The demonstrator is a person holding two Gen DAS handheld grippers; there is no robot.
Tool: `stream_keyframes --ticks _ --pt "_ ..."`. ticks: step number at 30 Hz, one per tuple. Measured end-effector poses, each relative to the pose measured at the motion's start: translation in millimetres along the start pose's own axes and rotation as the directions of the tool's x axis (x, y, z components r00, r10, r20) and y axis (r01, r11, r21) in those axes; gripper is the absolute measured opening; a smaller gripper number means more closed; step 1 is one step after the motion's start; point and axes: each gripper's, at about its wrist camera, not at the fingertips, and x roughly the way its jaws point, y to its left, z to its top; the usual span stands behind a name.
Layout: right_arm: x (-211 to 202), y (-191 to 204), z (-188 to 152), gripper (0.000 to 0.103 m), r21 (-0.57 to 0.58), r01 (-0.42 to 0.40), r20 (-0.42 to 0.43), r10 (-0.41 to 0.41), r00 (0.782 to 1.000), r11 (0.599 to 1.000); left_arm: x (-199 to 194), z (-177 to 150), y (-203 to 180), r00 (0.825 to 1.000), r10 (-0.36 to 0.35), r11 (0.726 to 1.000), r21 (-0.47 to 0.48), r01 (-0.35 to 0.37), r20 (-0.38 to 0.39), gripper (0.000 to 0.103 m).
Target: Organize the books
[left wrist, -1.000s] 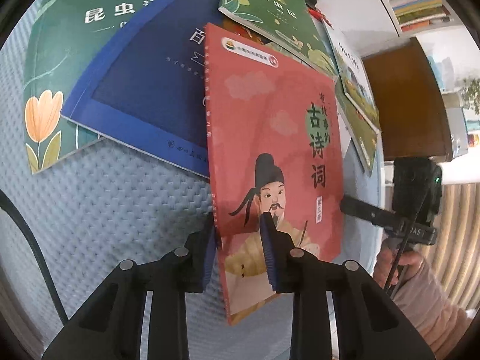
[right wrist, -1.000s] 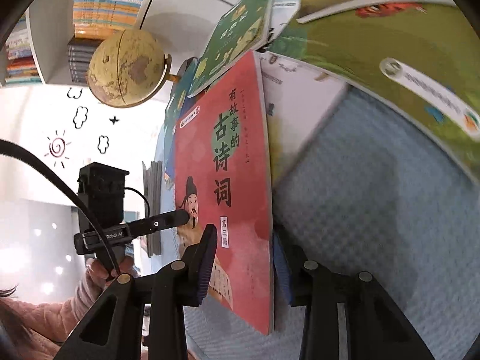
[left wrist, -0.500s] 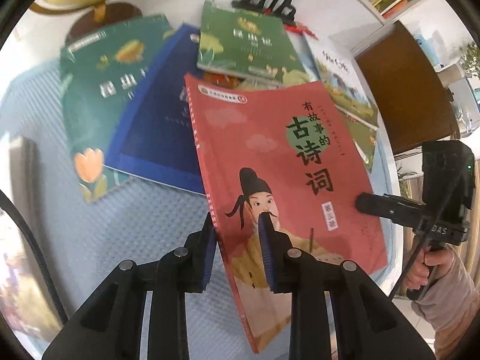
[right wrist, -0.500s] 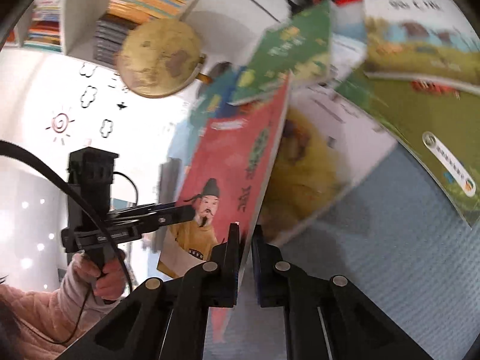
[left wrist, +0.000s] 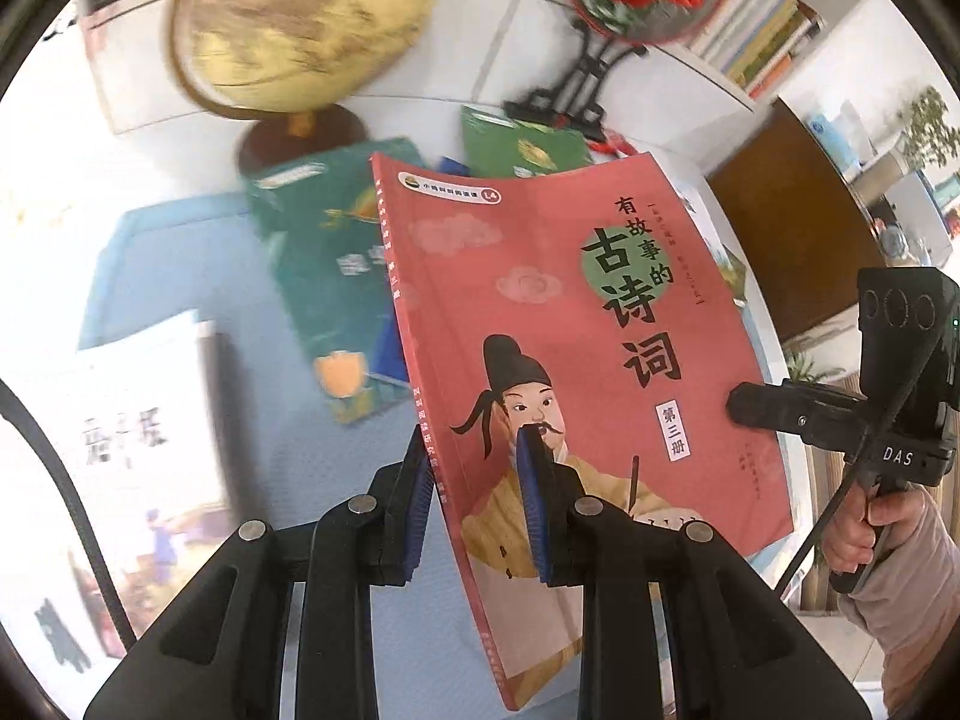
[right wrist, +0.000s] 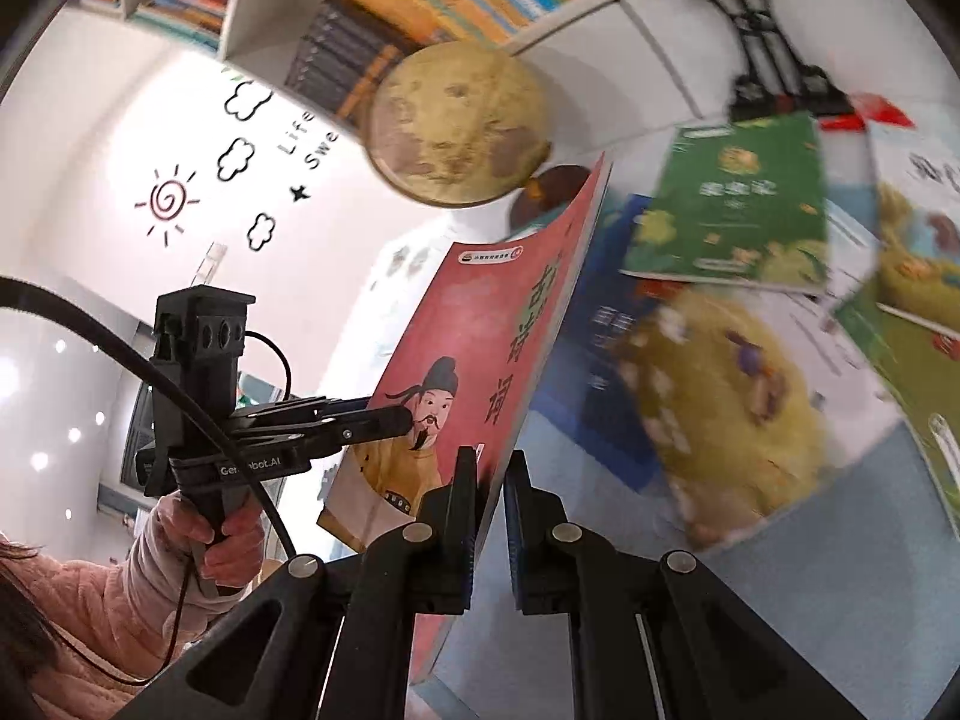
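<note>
Since the earlier frames the red book (left wrist: 576, 372) has come up off the surface (left wrist: 198, 276), and the globe (left wrist: 300, 24) and shelf now fill the top of both views.

The left tool (left wrist: 474, 504) is clenched on the book's bottom edge near the spine, one pad behind the cover and one on the painted figure. The right tool (right wrist: 489, 516) is clenched on the same book at its lower right corner; in the left view it reaches in from 3 o'clock (left wrist: 774, 408).

To do this lift well, both hands should probably rise together and keep their spacing, because the thin cover already bows between the two grips. Twisting one tool against the other would likely crease it.

The left view shows the whole cover, a teal book (left wrist: 336, 276) at 10 o'clock beneath it, and a white book (left wrist: 132, 438) at 9 o'clock. The right view shows the book nearly edge-on, the person's left hand (right wrist: 222, 534), and a green book (right wrist: 738, 204) and a yellow one (right wrist: 726, 408) lying at 2 and 3 o'clock.
</note>
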Motion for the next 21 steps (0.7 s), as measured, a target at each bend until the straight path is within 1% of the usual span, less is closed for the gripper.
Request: stream_keyframes --ticks 6,12,16,21 --pt "46.5 43.0 12.0 0.009 -0.045 -0.049 -0.024 0.048 0.999 0.998 -33.7 -13.5 56.2 0.998 0.049 0.997 -0.062 -0.047 0.037 0.023" --pt "102.8 82.4 17.9 0.010 -0.082 -0.093 -0.078 0.086 0.993 0.992 -58.6 -33.4 114.8 0.994 0.092 0.986 -0.143 -0.082 0.060 0.023" --pt "136.1 100.6 16.1 0.010 -0.098 -0.106 -0.111 0.095 0.989 0.990 -64.0 -48.4 152.6 0.993 0.107 0.977 -0.191 -0.096 0.048 0.023" --pt "174.8 110.3 9.1 0.010 -0.076 -0.108 -0.142 0.096 0.985 0.991 -58.0 -62.6 185.1 0.992 0.125 0.965 -0.236 -0.115 0.029 0.023"
